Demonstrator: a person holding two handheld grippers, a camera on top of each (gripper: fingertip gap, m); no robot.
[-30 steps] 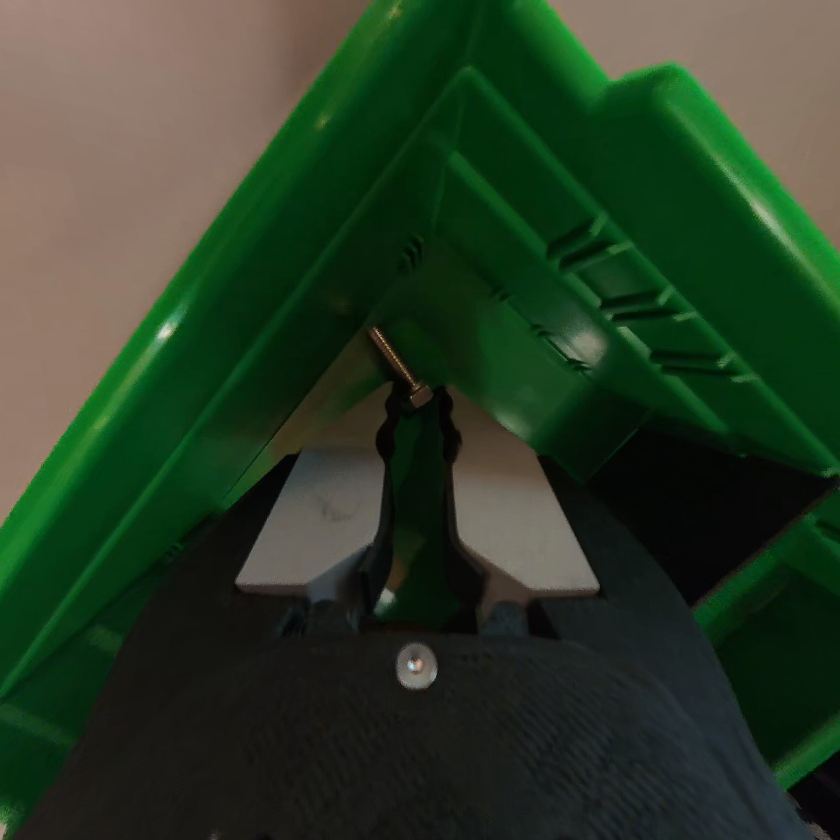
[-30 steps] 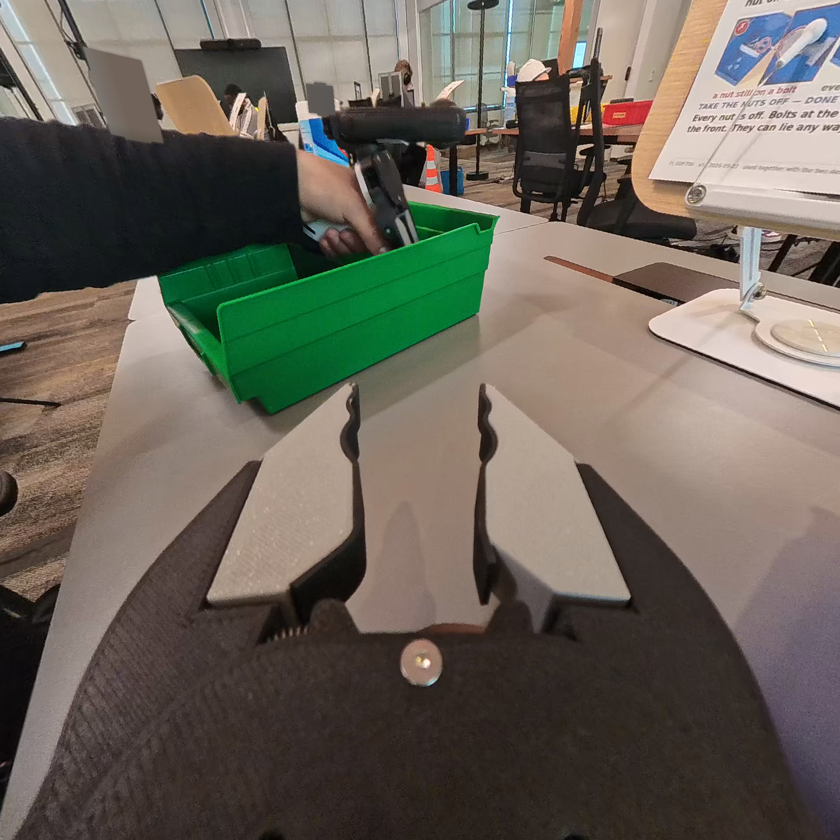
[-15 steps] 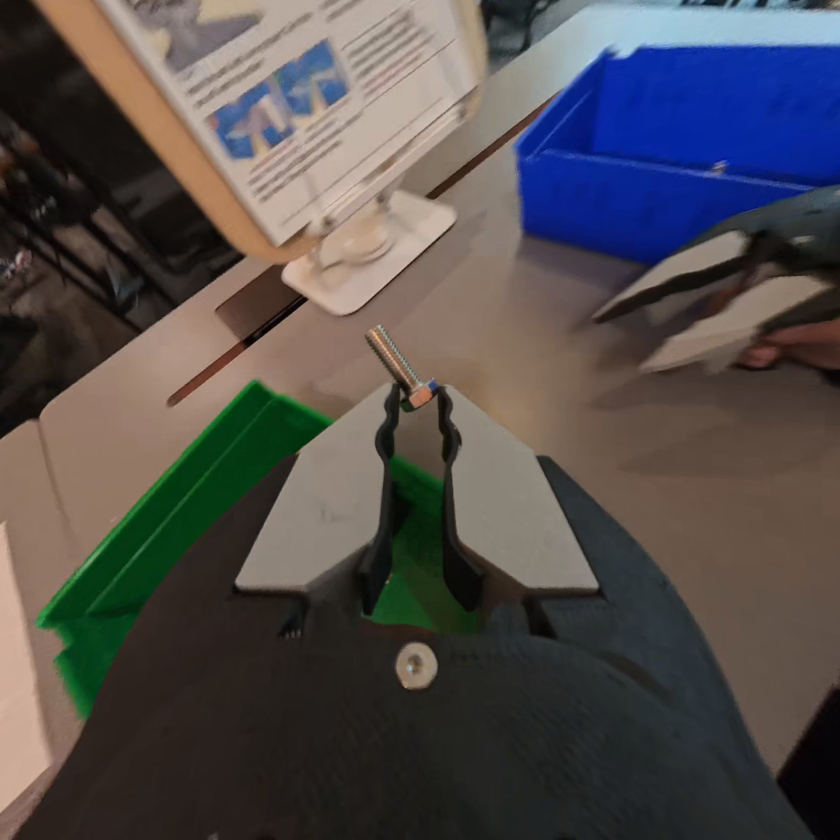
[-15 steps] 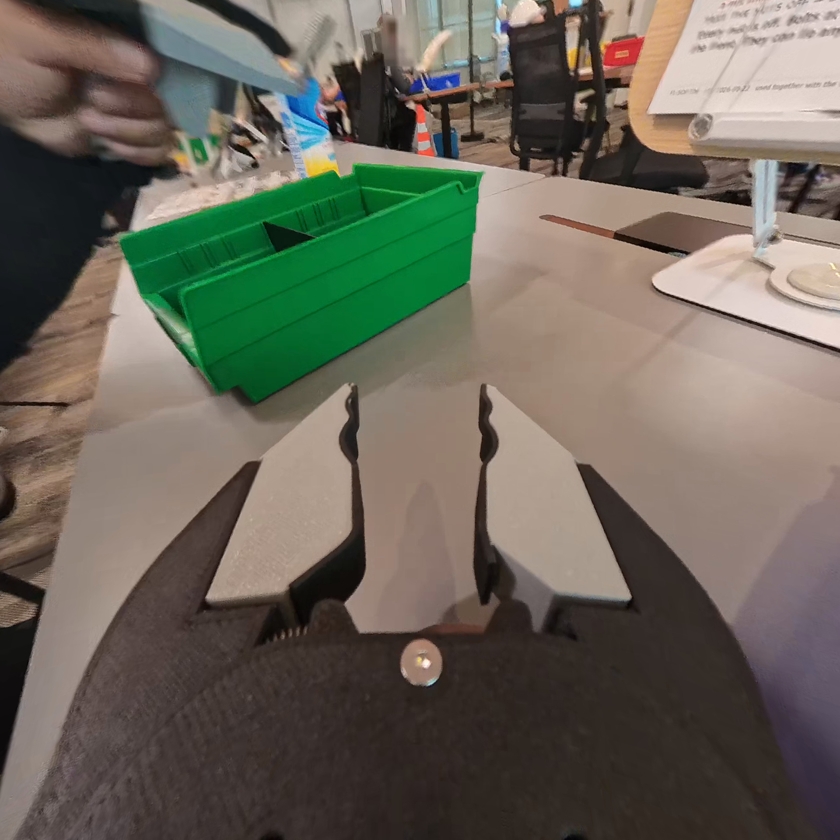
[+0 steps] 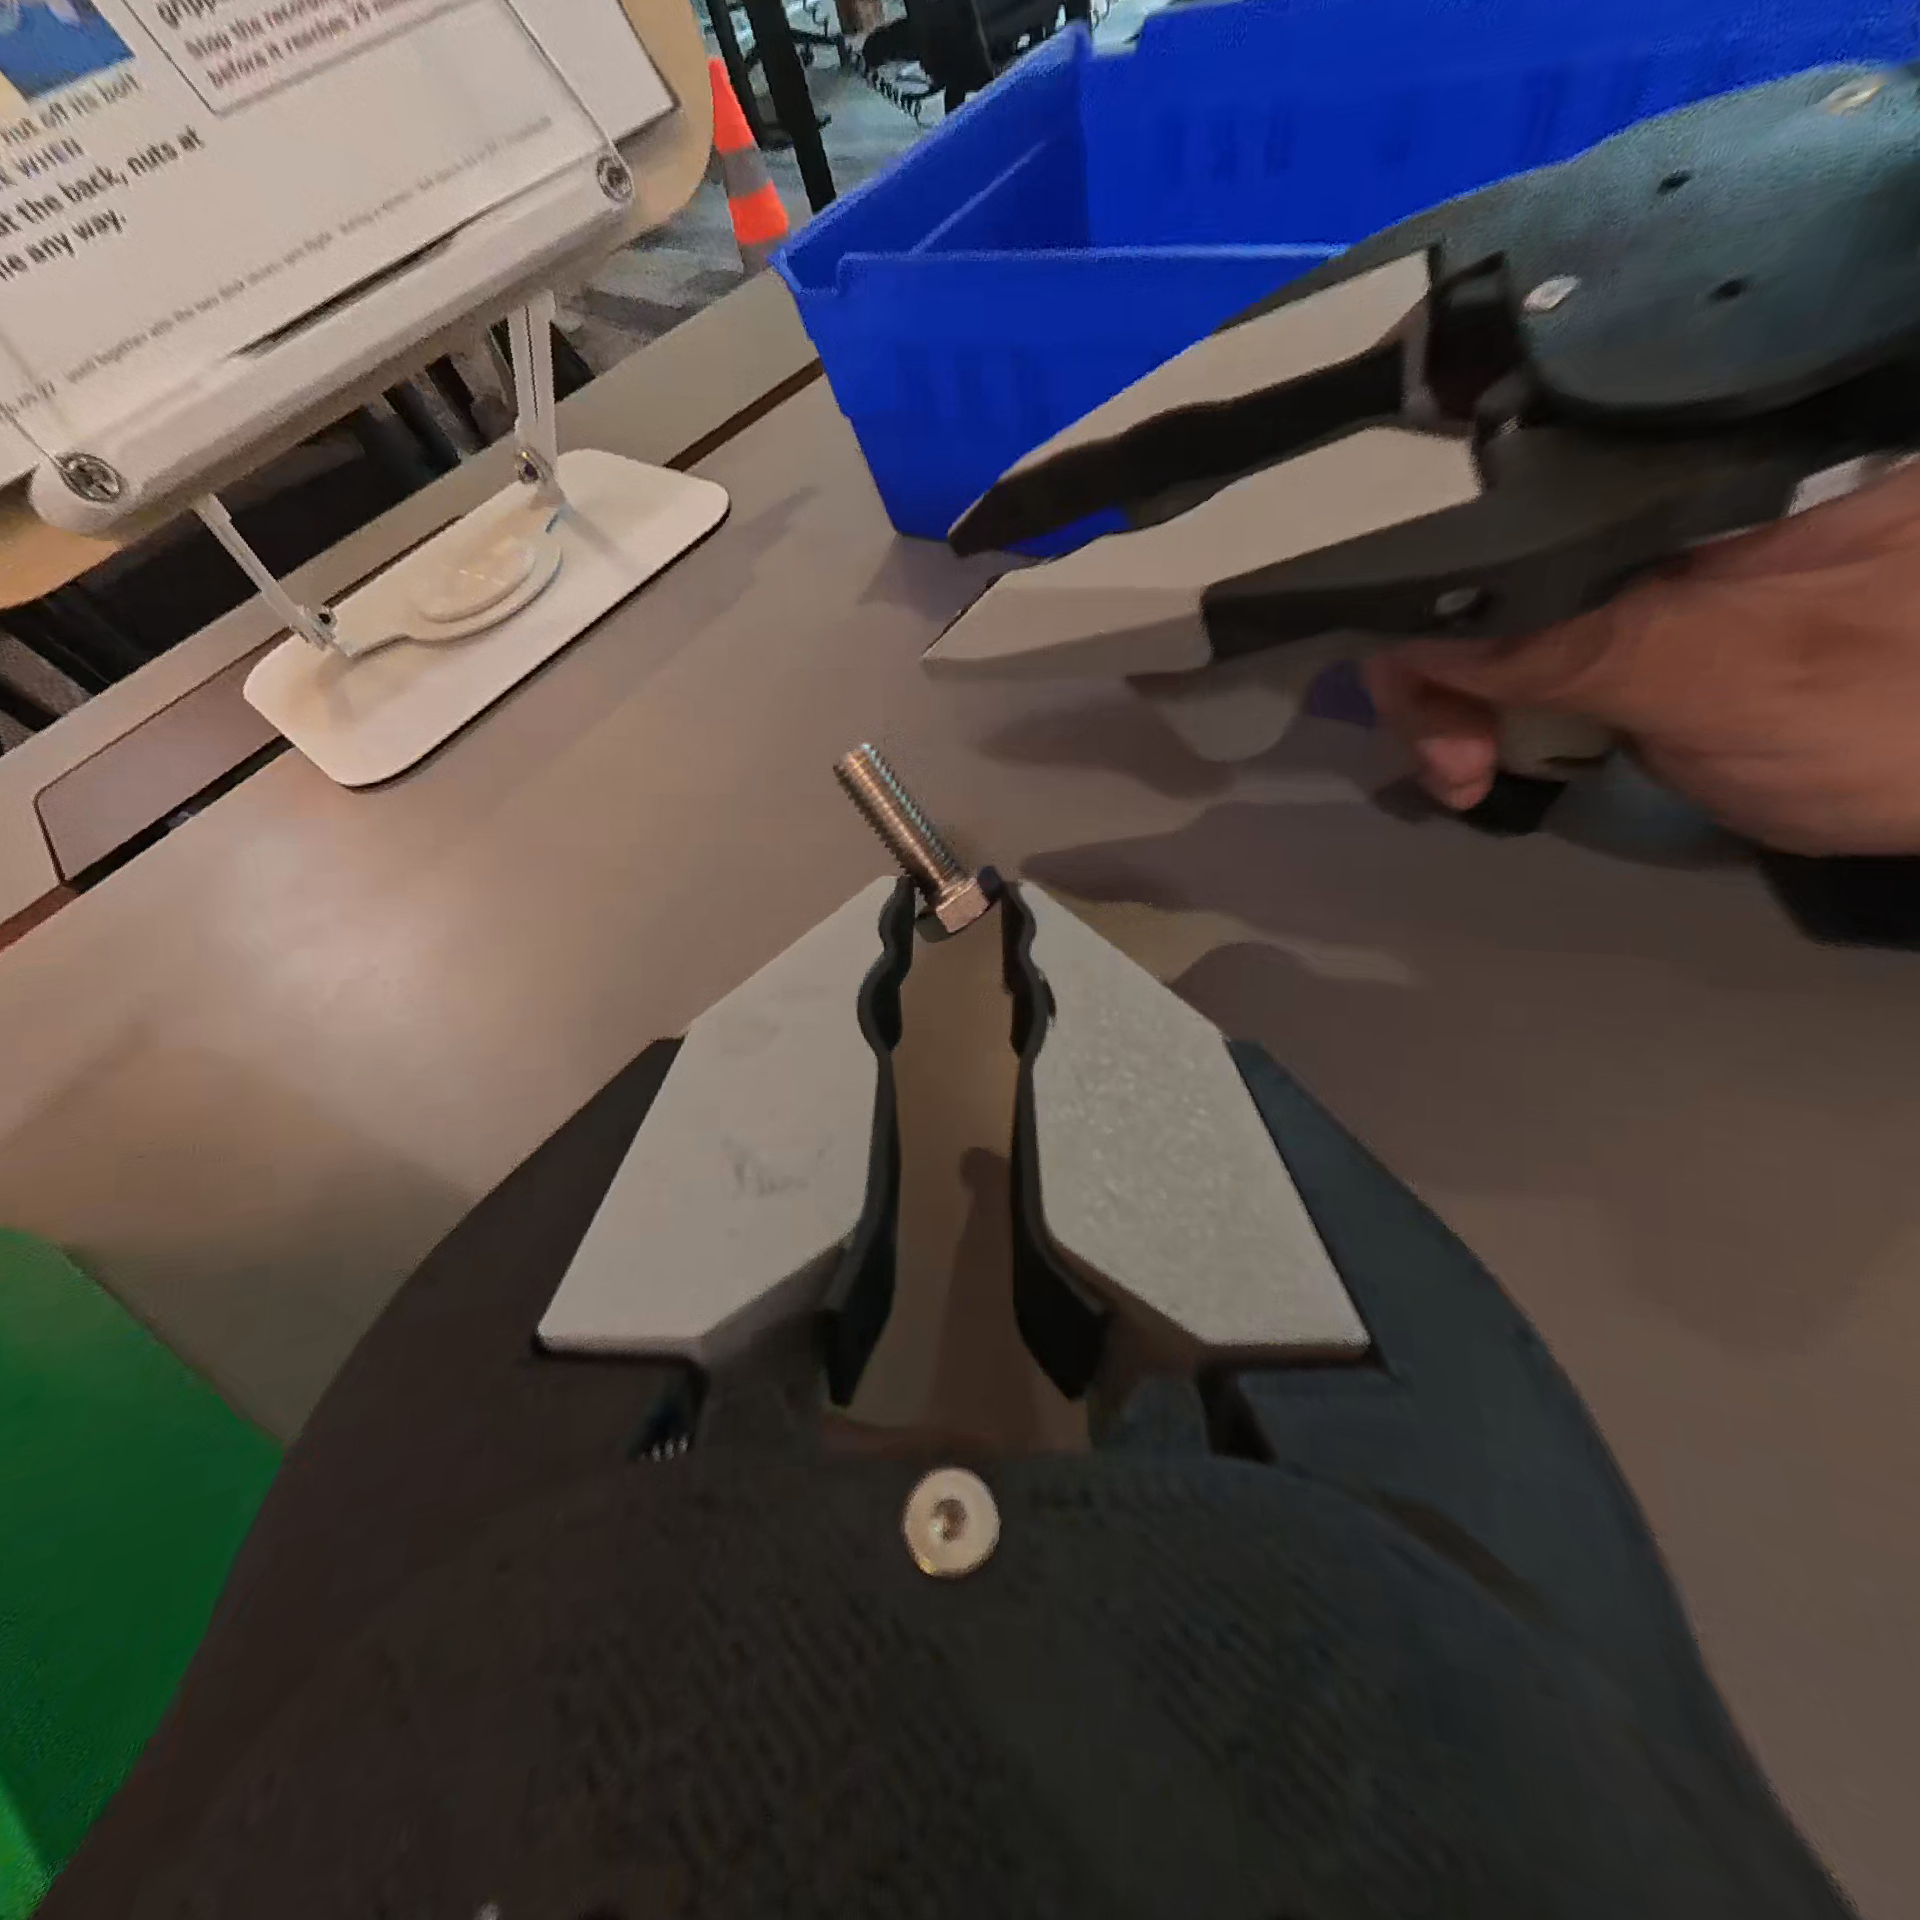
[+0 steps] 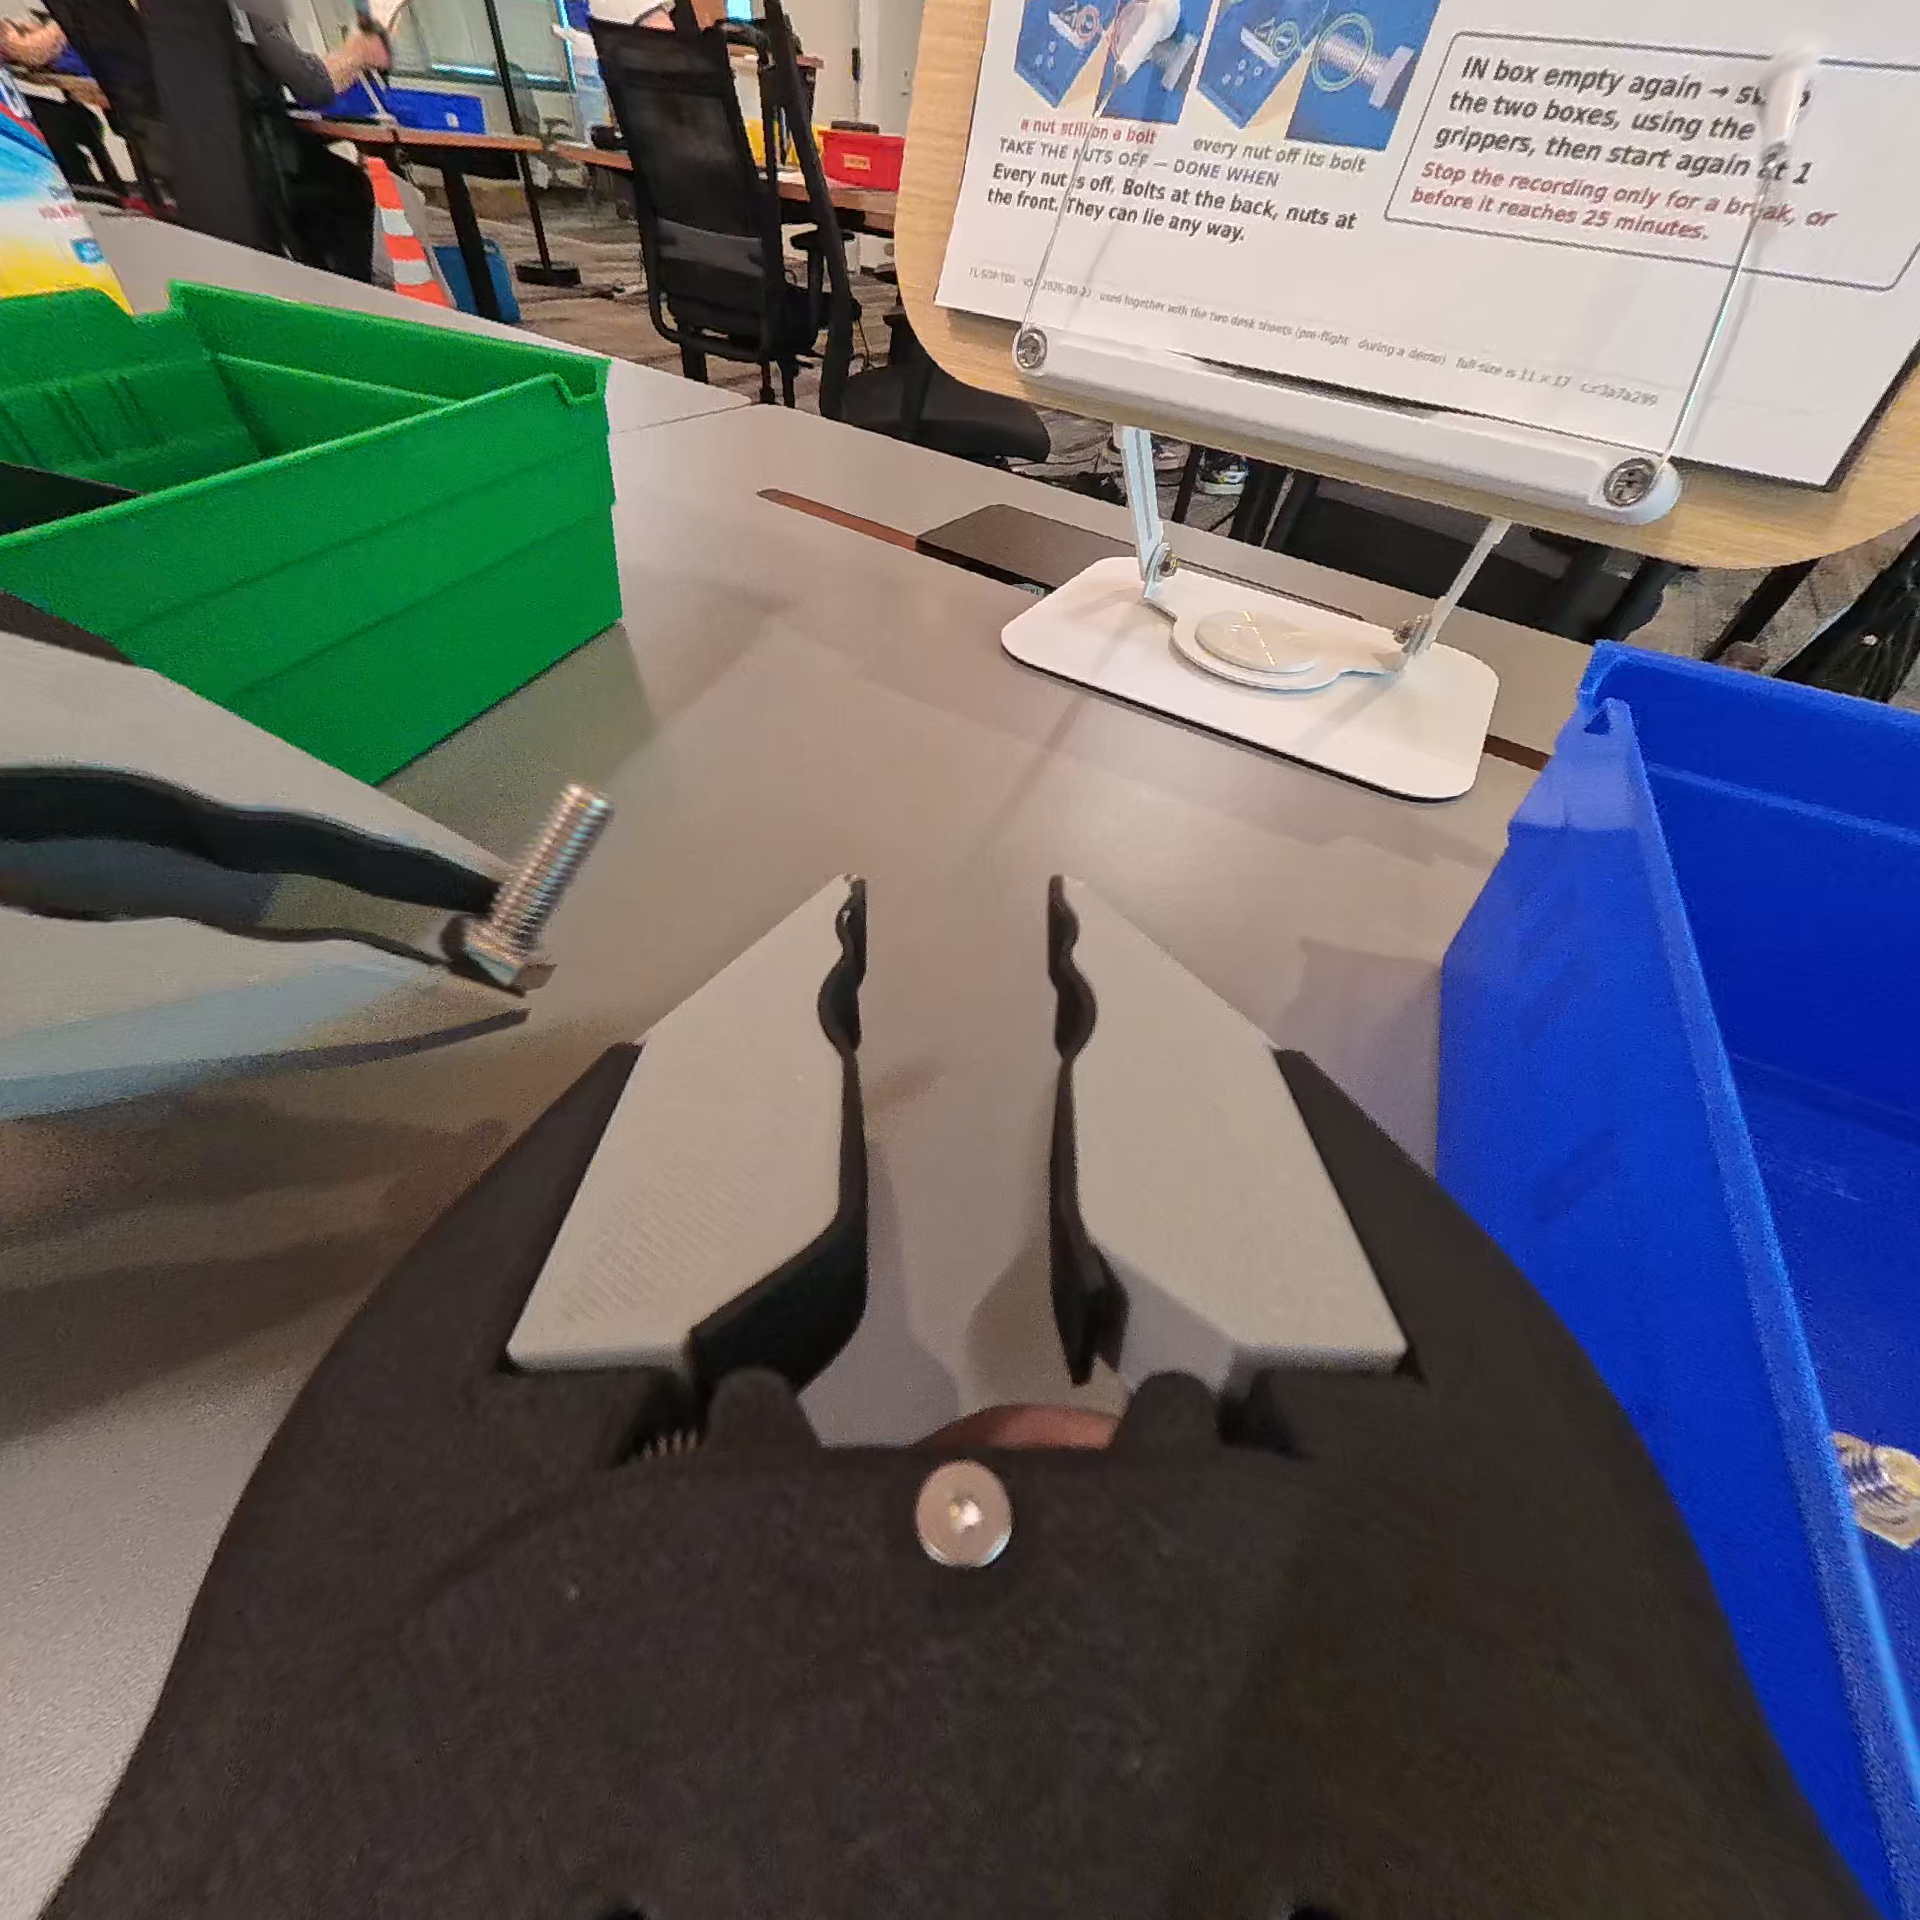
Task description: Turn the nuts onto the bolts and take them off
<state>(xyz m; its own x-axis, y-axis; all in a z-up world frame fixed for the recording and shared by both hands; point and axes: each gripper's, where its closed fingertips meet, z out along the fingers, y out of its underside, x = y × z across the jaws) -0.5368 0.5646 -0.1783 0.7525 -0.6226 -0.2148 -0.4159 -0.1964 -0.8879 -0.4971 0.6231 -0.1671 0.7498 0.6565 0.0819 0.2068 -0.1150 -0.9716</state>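
One threaded steel hex bolt (image 5: 912, 854) lifted out of the green plastic bin (image 6: 312, 561) | head pinched by left gripper (image 5: 948, 906) | right gripper (image 6: 951, 935) spread, empty | nut judged next.

even indoor light, soft shadows on the grey table (image 5: 436, 935), fisheye bend at the edges, motion blur on the green bin (image 5: 94, 1507), centre fairly sharp
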